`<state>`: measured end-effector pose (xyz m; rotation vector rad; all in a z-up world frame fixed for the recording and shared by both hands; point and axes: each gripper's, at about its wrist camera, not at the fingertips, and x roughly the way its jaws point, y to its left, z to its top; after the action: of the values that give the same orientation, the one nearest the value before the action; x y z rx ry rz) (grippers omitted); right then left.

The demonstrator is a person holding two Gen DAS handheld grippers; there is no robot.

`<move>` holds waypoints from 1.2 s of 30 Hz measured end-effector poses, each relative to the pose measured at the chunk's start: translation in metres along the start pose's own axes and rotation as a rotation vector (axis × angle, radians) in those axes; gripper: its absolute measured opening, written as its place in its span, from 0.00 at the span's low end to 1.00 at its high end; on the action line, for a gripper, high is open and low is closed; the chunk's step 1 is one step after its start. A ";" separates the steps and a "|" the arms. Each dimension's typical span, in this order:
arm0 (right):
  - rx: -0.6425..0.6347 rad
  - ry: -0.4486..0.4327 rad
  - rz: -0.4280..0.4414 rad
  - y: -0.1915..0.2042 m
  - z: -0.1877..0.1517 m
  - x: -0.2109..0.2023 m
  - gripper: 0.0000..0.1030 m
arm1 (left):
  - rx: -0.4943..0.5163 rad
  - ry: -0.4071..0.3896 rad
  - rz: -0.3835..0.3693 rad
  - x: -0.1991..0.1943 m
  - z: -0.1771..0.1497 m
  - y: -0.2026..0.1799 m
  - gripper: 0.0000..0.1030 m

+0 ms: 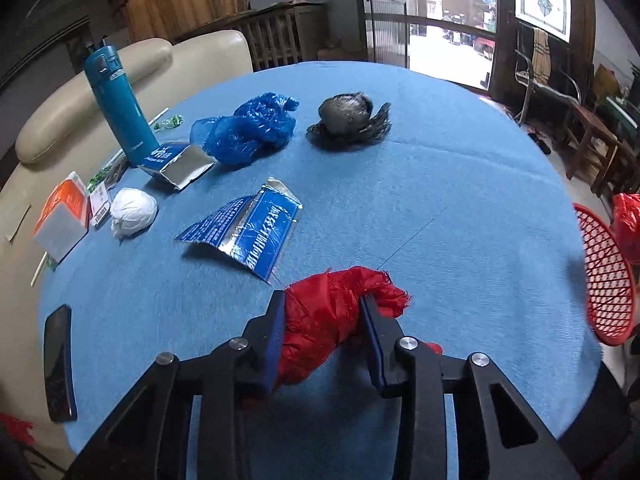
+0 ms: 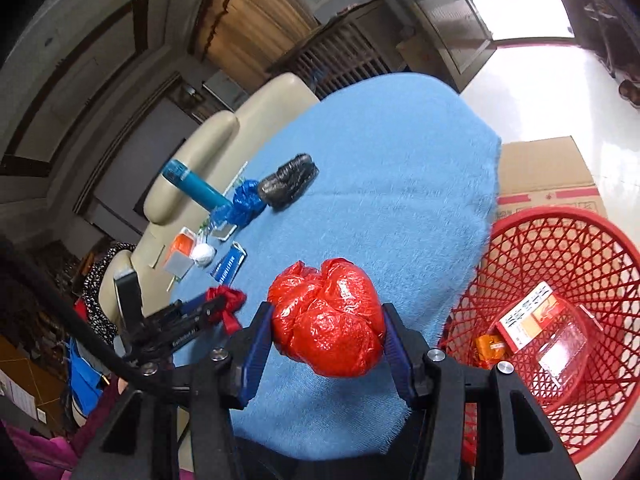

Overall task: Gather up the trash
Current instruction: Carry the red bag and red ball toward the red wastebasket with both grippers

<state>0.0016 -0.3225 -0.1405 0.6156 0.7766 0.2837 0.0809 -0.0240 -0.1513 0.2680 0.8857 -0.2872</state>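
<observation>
My left gripper (image 1: 323,300) is shut on a crumpled red cloth-like scrap (image 1: 332,320), held just above the blue tablecloth (image 1: 440,208). My right gripper (image 2: 328,312) is shut on a balled red plastic bag (image 2: 328,316), held above the table's right edge beside the red mesh basket (image 2: 560,248). The basket holds a red-and-white box (image 2: 528,316) and an orange item (image 2: 490,348). The basket's rim shows at the right in the left wrist view (image 1: 604,276). The left gripper with its red scrap also shows in the right wrist view (image 2: 224,304).
On the table lie a blue foil wrapper (image 1: 248,228), a blue plastic bag (image 1: 248,128), a black bag (image 1: 348,120), a white ball of paper (image 1: 132,210), an open blue carton (image 1: 176,164), a teal bottle (image 1: 118,104), an orange box (image 1: 64,216) and a phone (image 1: 59,364). A cardboard box (image 2: 540,176) stands behind the basket.
</observation>
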 end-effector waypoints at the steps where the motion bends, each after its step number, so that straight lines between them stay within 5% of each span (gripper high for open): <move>1: -0.005 -0.010 0.004 0.001 0.000 -0.004 0.54 | 0.001 -0.011 -0.006 -0.007 -0.001 -0.002 0.36; 19: -0.036 -0.114 0.067 0.016 -0.004 -0.042 0.54 | 0.058 -0.209 -0.101 -0.106 0.031 -0.051 0.36; 36: -0.043 -0.130 0.080 0.016 -0.007 -0.044 0.54 | 0.092 -0.254 -0.172 -0.135 0.047 -0.081 0.36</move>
<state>-0.0341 -0.3272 -0.1096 0.6189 0.6205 0.3299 0.0048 -0.0977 -0.0253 0.2349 0.6455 -0.5112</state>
